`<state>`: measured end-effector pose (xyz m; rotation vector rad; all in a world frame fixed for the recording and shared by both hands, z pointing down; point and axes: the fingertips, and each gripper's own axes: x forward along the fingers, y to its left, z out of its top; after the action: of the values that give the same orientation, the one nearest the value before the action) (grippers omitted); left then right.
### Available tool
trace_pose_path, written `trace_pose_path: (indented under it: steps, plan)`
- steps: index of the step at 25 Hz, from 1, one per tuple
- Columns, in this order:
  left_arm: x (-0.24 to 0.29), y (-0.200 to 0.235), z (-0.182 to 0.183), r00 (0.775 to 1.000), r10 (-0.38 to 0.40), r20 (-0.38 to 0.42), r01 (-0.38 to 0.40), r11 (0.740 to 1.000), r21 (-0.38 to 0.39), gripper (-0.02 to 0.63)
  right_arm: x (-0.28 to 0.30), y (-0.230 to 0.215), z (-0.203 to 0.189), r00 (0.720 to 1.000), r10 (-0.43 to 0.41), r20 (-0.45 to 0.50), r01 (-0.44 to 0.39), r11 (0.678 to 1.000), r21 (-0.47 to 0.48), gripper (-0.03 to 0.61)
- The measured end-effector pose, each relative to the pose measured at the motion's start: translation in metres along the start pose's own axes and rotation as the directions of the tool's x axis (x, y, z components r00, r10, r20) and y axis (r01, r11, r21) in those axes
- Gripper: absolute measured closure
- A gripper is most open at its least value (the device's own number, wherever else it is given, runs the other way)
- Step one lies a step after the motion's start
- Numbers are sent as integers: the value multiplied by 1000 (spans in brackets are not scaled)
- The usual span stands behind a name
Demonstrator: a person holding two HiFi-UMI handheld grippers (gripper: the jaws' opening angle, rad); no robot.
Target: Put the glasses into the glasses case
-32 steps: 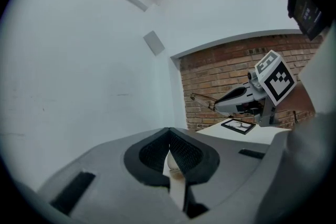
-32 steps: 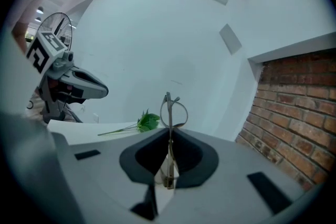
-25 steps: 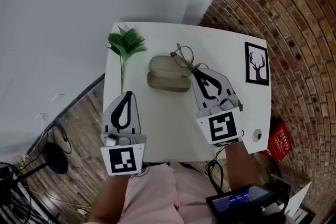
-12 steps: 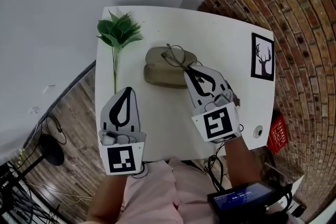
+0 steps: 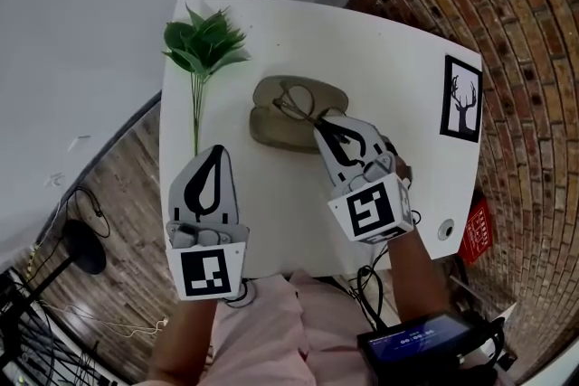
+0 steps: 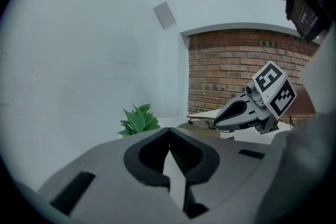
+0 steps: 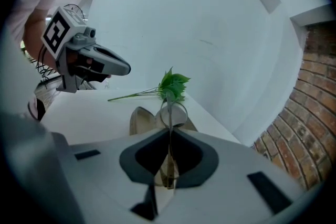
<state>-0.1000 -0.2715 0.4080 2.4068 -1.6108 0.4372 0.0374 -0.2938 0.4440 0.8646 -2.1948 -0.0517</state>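
Right claw (image 5: 327, 127): pinched on the frame of the glasses (image 5: 297, 100), lenses beyond its tips.
Glasses: tilted, held over the open case (image 5: 270, 129); whether they touch it cannot be told.
Case: olive, lid open, mid-table (image 5: 380, 50), toward the far edge.
Left claw (image 5: 217, 151): pressed together, nothing in it, above the near left corner, well apart from the case.
Sprig (image 5: 201, 50): green, along the left edge, leaves at the far left corner.
Picture (image 5: 461, 98): deer print, flat by the right edge.

Grey left tool (image 5: 217, 151), right tool (image 5: 319, 126), black-and-white marker cubes (image 5: 210, 274), pink top (image 5: 271, 332)
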Motion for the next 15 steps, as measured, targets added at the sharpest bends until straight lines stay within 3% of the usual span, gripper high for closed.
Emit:
trace_pose_path:
  steps: [15]
  plan:
    - [9,12,-10,999,23,-31,-24,1000,-16,604,19,20,-16,995,96,-41,-99,993,-71,554]
